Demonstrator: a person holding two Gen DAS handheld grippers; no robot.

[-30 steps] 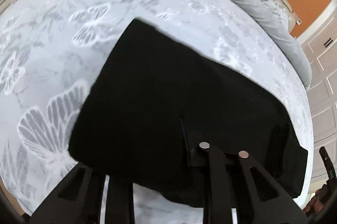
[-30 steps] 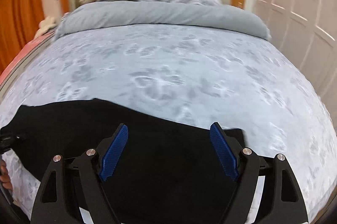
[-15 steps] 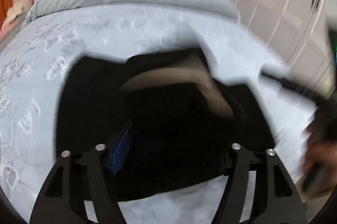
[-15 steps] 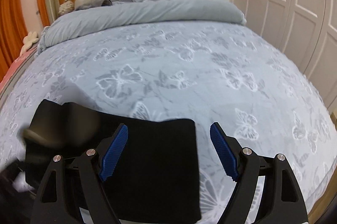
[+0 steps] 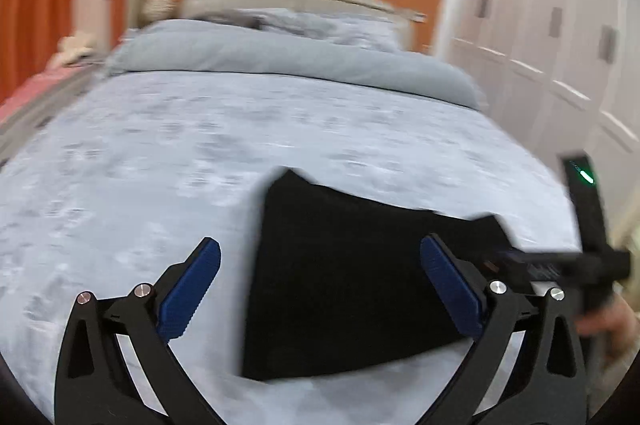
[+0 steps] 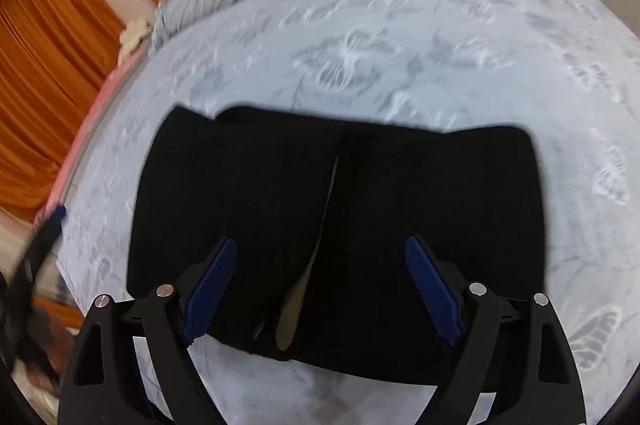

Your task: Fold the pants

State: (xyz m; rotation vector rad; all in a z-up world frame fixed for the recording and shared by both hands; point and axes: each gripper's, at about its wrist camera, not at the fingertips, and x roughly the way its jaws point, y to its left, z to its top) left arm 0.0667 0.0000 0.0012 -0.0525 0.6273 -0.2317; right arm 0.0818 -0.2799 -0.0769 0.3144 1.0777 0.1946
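Apparently nearly done, the black pants [image 6: 336, 225] lie folded into a compact rectangle on the butterfly bedspread [image 6: 400, 37], both left gripper [image 5: 320, 289] and right gripper [image 6: 320, 289] opening wide, empty.

butterfly-print bed [image 6: 440, 25], folded black pants [image 6: 400, 205]

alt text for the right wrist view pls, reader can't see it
Folded black pants lie flat on a pale blue butterfly-print bedspread, a thin pale slit running down their middle. The right hand-held gripper hangs over their near edge, blue-padded jaws opening, nothing gripped. Orange curtains show at left.
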